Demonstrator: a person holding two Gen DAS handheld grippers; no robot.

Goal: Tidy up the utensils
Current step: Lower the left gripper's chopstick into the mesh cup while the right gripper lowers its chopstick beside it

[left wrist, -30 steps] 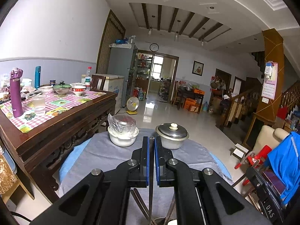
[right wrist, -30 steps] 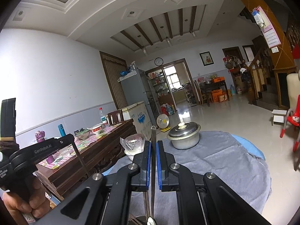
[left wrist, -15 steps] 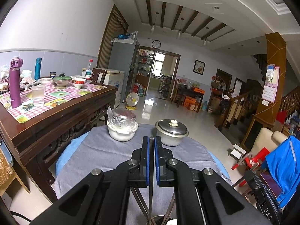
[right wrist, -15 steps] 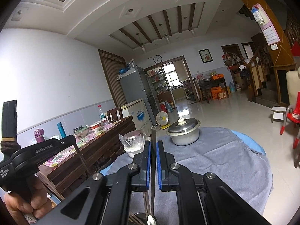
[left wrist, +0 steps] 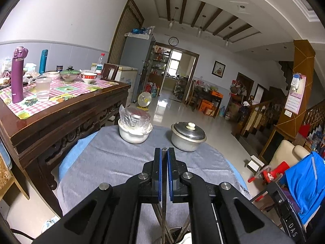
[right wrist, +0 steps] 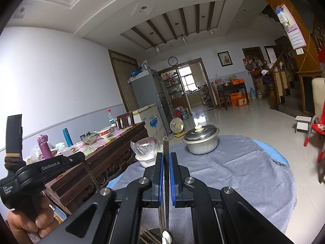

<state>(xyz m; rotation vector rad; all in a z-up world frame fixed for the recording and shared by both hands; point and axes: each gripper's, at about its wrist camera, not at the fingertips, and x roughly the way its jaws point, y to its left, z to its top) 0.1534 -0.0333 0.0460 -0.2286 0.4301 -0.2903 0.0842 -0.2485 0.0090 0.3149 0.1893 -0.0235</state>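
My left gripper (left wrist: 164, 152) is shut on a thin metal utensil handle (left wrist: 164, 183) that stands upright between its blue pads. Below it a metal holder (left wrist: 174, 234) with several chopsticks and a white spoon shows at the bottom edge. My right gripper (right wrist: 166, 156) is shut on another upright metal utensil handle (right wrist: 166, 152), whose top sticks out above the fingertips. The holder (right wrist: 156, 233) and a white spoon (right wrist: 167, 236) lie under it. The left gripper's body (right wrist: 40, 170) shows at the left of the right wrist view, held in a hand.
A round table with a grey cloth (left wrist: 105, 162) carries a white bowl wrapped in plastic (left wrist: 135, 130) and a lidded metal pot (left wrist: 187, 136) at its far side. A dark wooden table (left wrist: 61, 105) with bottles and bowls stands close on the left. A blue-draped chair (left wrist: 304, 185) is at the right.
Both grippers stay shut on their utensils. The left view has tilted down a little, so the bowl and pot sit higher above the fingertips. The right view has barely shifted.
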